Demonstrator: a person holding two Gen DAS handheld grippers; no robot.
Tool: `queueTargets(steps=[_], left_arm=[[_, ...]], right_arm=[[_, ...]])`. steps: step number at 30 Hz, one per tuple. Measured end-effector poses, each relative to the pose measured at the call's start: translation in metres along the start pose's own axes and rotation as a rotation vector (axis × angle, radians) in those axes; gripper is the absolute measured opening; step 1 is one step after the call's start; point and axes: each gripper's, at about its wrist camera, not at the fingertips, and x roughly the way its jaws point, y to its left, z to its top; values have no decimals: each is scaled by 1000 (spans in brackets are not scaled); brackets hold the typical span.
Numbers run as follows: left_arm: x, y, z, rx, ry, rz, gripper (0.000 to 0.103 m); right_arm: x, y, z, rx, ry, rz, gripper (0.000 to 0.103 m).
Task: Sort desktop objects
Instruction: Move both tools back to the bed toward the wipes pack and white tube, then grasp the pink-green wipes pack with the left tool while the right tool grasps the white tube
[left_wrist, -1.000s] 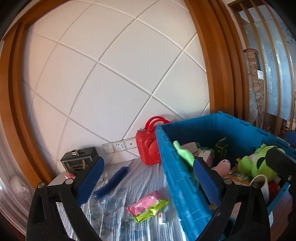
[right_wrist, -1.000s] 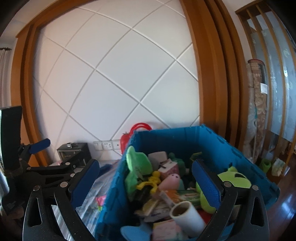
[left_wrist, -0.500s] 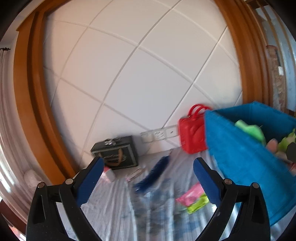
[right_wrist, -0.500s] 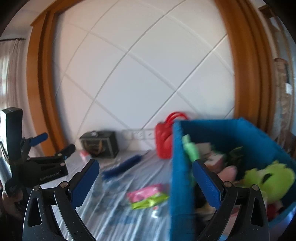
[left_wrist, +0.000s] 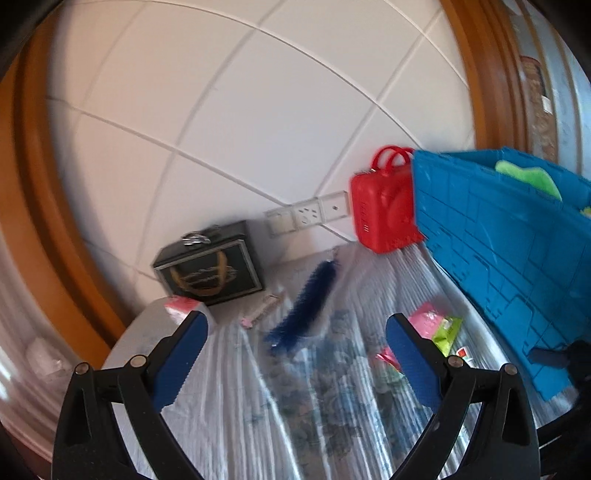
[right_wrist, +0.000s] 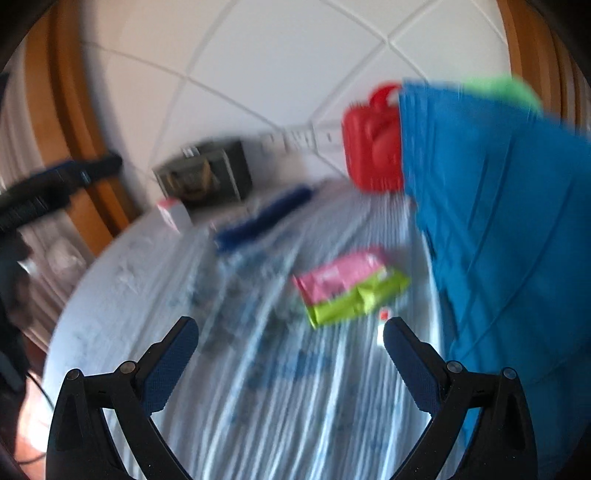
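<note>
Left wrist view, from the left. The left gripper (left_wrist: 295, 354) hangs above the table (left_wrist: 229, 406) with jaws spread wide and nothing between them. The table carries a pale, ribbed cloth with a blue print. At the back left, against the wall, stands a black case (left_wrist: 208, 267) with a metal handle; a small red-and-white box (left_wrist: 183, 306) sits just in front of it. To the right lies a small pink item (left_wrist: 258, 314), too blurred to identify, then a blue brush (left_wrist: 308, 299) lying diagonally. Wall sockets (left_wrist: 308, 216) sit above the table edge. A pink-and-green packet (left_wrist: 441, 325) lies near the right finger, partly hidden by it. A red case (left_wrist: 384, 208) stands against the wall, touching the blue crate (left_wrist: 498, 251), which fills the right side. Something green (left_wrist: 526, 175) shows above the crate rim.

Right wrist view, heavily blurred. The right gripper (right_wrist: 291, 358) is likewise wide apart and empty, over the cloth. The other gripper shows dark at the far left edge. The packet (right_wrist: 349, 288) lies ahead, between brush (right_wrist: 266, 218) and crate (right_wrist: 498, 221), close to the crate wall.
</note>
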Motion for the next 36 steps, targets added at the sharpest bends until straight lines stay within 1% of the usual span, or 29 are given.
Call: queueTargets(steps=[2, 3, 5, 6, 8, 10, 12, 14, 17, 20, 23, 24, 25, 28, 30, 31, 33, 34, 35, 36], left_arm=[[20, -11, -3, 21, 28, -54, 99], [31, -17, -5, 37, 46, -84, 99], [54, -27, -7, 61, 76, -112, 99], [64, -30, -8, 64, 81, -125, 99], [84, -37, -10, 70, 101, -179, 99], [107, -45, -14, 89, 129, -223, 98], [132, -54, -20, 124, 156, -267, 99], [158, -65, -27, 165, 200, -327, 98], [187, -80, -36, 208, 226, -384, 98], [213, -94, -42, 236, 249, -452, 98], [236, -115, -48, 288, 275, -568, 98], [241, -122, -50, 310, 279, -596, 98], [248, -130, -53, 340, 286, -640, 98], [263, -155, -60, 413, 325, -731, 98], [268, -169, -66, 456, 330, -786, 98], [270, -175, -69, 475, 329, -791, 98], [276, -188, -76, 514, 333, -825, 98], [279, -192, -79, 526, 334, -826, 98], [282, -196, -81, 540, 330, -831, 98], [284, -197, -82, 544, 332, -842, 100]], right_arm=[[23, -7, -4, -14, 49, -33, 102], [30, -14, -5, -10, 57, -56, 102], [44, -23, -8, 2, 77, -81, 102], [56, -32, -9, 11, 103, -95, 102], [72, -43, -10, 19, 126, -125, 100], [95, -59, -11, 54, 164, -124, 94], [114, -73, -12, 83, 198, -119, 81], [131, -85, -13, 108, 224, -131, 74], [149, -95, -13, 102, 251, -163, 68], [161, -95, -16, 73, 266, -196, 67], [170, -99, -17, 76, 277, -222, 53], [173, -101, -18, 83, 288, -226, 50], [176, -104, -19, 89, 301, -227, 48], [182, -104, -21, 80, 309, -234, 46], [183, -103, -20, 75, 309, -232, 46], [183, -104, -20, 78, 306, -230, 46], [183, -104, -19, 78, 303, -229, 46], [183, -103, -20, 73, 302, -228, 47], [182, -103, -21, 72, 300, -225, 48], [182, -103, -21, 73, 298, -218, 53]])
